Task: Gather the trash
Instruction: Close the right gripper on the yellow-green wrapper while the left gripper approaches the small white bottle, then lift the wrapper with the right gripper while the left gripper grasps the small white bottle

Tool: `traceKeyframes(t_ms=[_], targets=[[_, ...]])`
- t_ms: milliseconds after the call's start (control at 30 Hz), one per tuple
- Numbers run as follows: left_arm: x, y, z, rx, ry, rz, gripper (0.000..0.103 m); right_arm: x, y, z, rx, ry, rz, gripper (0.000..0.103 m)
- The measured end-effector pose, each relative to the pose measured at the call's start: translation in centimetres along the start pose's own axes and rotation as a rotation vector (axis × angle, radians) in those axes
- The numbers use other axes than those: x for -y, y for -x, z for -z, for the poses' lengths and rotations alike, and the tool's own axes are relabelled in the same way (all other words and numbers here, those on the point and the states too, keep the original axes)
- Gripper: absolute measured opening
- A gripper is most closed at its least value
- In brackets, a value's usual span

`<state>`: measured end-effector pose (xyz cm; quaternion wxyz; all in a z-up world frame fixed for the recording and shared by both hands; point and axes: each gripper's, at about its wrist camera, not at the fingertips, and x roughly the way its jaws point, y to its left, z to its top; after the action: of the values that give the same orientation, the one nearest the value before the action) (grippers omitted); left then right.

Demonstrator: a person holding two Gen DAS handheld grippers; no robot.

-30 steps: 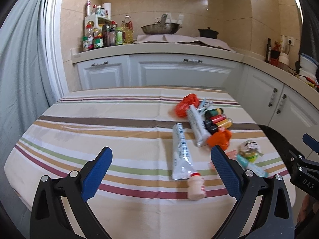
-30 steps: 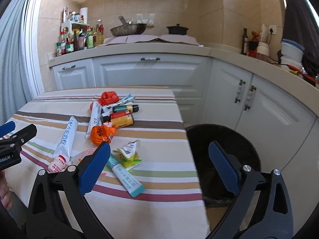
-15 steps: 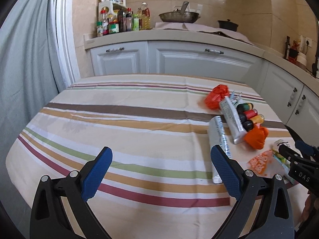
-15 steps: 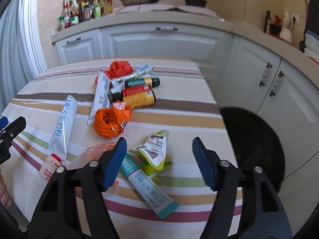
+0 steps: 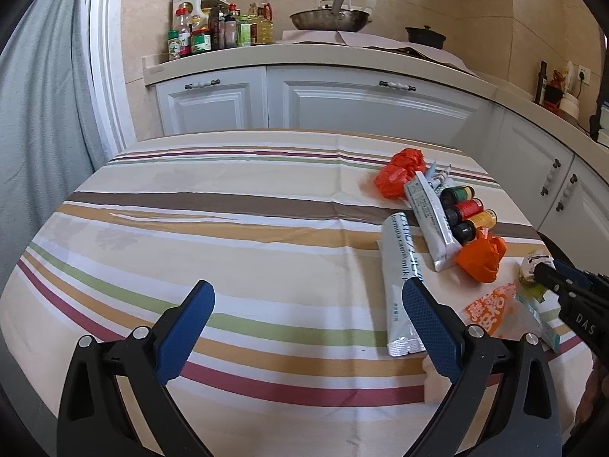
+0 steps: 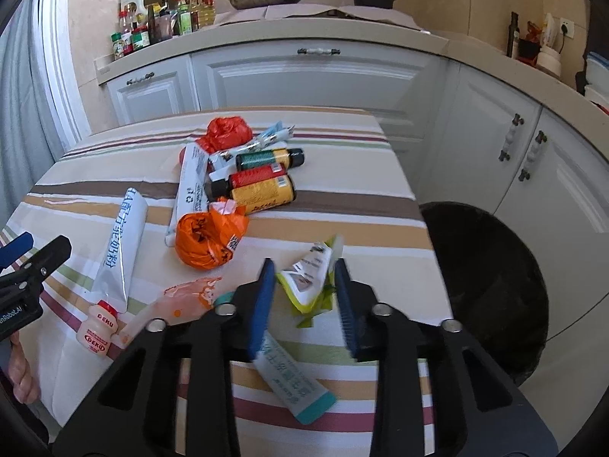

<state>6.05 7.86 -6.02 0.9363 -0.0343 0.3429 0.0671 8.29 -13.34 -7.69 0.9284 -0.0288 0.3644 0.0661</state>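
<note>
A crumpled white and yellow-green wrapper lies near the right edge of the striped table. My right gripper straddles it with jaws closing, both pads right at its sides, no squeeze visible. A teal-ended tube lies under that gripper. My left gripper hangs open over bare cloth, its right finger overlapping a long white sachet. An orange bag, a red bag, three small bottles and a small yogurt bottle lie around.
A black trash bin stands on the floor just right of the table. White kitchen cabinets and a counter with jars and a pan run behind. A grey curtain hangs on the left. An orange-printed clear bag lies by the tube.
The right jaws have narrowed from wide open to close around the wrapper, and that gripper came forward and lower. The left gripper dipped toward the table, still open.
</note>
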Motion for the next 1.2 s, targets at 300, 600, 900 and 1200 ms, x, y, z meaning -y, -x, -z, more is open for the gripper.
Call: traceKeyframes(t_ms=[300, 600, 900, 1200], targets=[[1.5, 0.9, 0.1, 0.007, -0.022, 0.015, 0.096, 1.4, 0.6, 0.5, 0.008, -0.026, -0.022, 0.022], [3.6, 1.8, 1.4, 0.003, -0.067, 0.031, 0.096, 2.3, 2.5, 1.5, 0.046, -0.033, -0.011, 0.022], [4.8, 2.4, 3.1, 0.003, -0.106, 0.03, 0.091, 4.1, 4.6, 3.8, 0.055, -0.053, 0.029, 0.022], [6.3, 1.8, 4.7, -0.019, -0.164, 0.046, 0.066, 5.9, 6.0, 5.6, 0.066, -0.086, 0.055, 0.022]])
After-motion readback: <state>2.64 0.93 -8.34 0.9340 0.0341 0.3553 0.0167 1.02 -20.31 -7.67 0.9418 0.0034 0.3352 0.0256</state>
